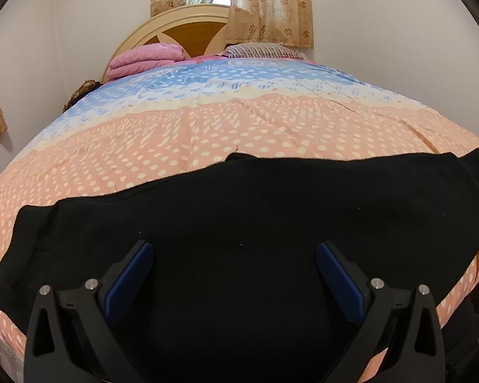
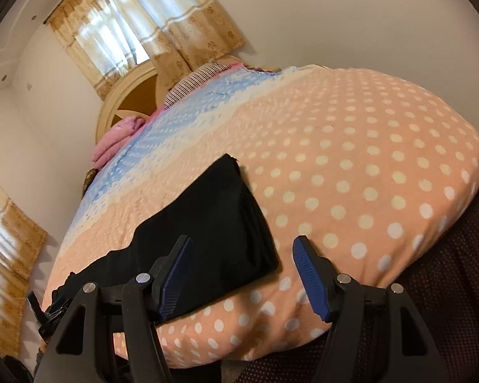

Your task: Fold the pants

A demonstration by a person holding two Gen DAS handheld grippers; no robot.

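Note:
Black pants (image 1: 239, 210) lie spread lengthwise across the near part of the bed, over a peach dotted bedspread (image 1: 207, 127). My left gripper (image 1: 234, 249) hovers over the middle of the pants, open, with only cloth showing beneath the blue pads. In the tilted right wrist view the right-hand end of the pants (image 2: 220, 220) lies flat on the bedspread (image 2: 351, 159). My right gripper (image 2: 244, 245) stands open just above that end's near corner, with nothing pinched between its fingers.
A cream and wood headboard (image 1: 188, 28), a folded pink blanket (image 1: 143, 60) and a striped pillow (image 1: 258, 50) sit at the far end of the bed. Patterned curtains (image 1: 236, 0) hang behind. A person's dark dotted clothing (image 2: 447, 287) is at the bed's near edge.

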